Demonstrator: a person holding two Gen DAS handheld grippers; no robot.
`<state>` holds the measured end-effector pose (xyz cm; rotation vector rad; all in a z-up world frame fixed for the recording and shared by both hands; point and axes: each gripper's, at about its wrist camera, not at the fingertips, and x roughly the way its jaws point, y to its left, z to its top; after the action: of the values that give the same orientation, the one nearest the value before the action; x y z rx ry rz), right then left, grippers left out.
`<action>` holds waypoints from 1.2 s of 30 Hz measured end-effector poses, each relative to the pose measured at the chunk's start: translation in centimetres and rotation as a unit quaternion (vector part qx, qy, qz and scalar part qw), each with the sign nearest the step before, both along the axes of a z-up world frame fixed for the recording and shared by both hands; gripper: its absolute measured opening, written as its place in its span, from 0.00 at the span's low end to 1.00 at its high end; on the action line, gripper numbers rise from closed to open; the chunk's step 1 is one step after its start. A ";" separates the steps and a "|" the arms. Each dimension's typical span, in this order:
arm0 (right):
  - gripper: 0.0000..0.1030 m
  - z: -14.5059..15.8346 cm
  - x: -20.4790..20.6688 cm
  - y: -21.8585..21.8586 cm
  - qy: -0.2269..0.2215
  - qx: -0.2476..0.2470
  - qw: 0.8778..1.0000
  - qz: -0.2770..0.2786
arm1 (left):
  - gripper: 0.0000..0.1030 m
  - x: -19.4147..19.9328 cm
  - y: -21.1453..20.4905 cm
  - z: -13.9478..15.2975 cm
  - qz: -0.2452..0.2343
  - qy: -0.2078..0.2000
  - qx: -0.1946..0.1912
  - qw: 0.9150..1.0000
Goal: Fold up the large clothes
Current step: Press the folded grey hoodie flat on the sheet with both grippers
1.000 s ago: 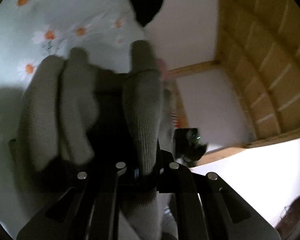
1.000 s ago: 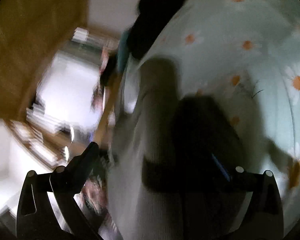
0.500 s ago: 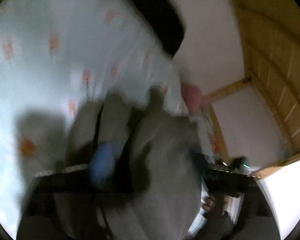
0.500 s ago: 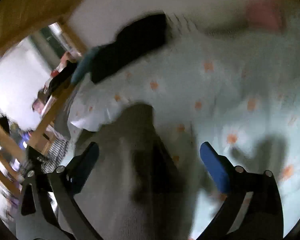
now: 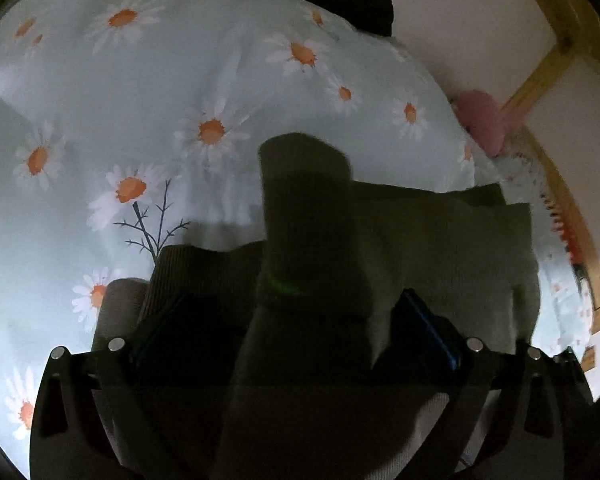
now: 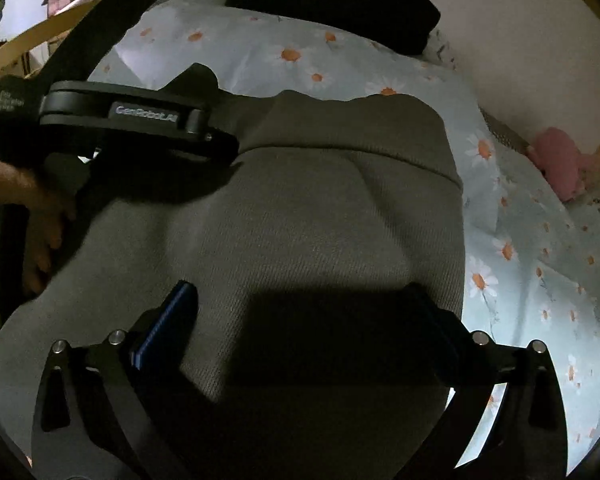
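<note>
A grey knitted garment point(image 6: 320, 208) lies folded on the daisy-print bed sheet point(image 6: 520, 280). In the left wrist view the garment point(image 5: 440, 248) fills the lower half, and a sleeve with a ribbed cuff point(image 5: 304, 184) runs up between the fingers. My left gripper point(image 5: 296, 324) is open just above the cloth; it also shows in the right wrist view point(image 6: 140, 120) at the garment's upper left. My right gripper point(image 6: 304, 312) is open and empty, low over the garment's near part.
A black garment point(image 6: 340, 4) lies at the far end of the bed. A pink soft thing point(image 6: 560, 160) sits by the wooden bed frame point(image 5: 540, 68) at the right. A white wall stands behind the bed.
Both grippers have let go of the grey garment and opened. The garment has dropped from hanging in the air to lying flat on the sheet.
</note>
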<state>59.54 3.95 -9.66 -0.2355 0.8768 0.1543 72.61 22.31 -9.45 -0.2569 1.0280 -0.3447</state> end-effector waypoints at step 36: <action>0.98 -1.6 -12.6 -0.8 0.017 0.043 0.999 -0.012 | 0.95 -18.2 -4.0 4.7 0.036 -0.092 0.180 0.979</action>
<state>46.97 3.13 -11.29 -0.1423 0.9047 0.1730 54.44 18.32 -4.75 0.0646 0.8779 -0.1091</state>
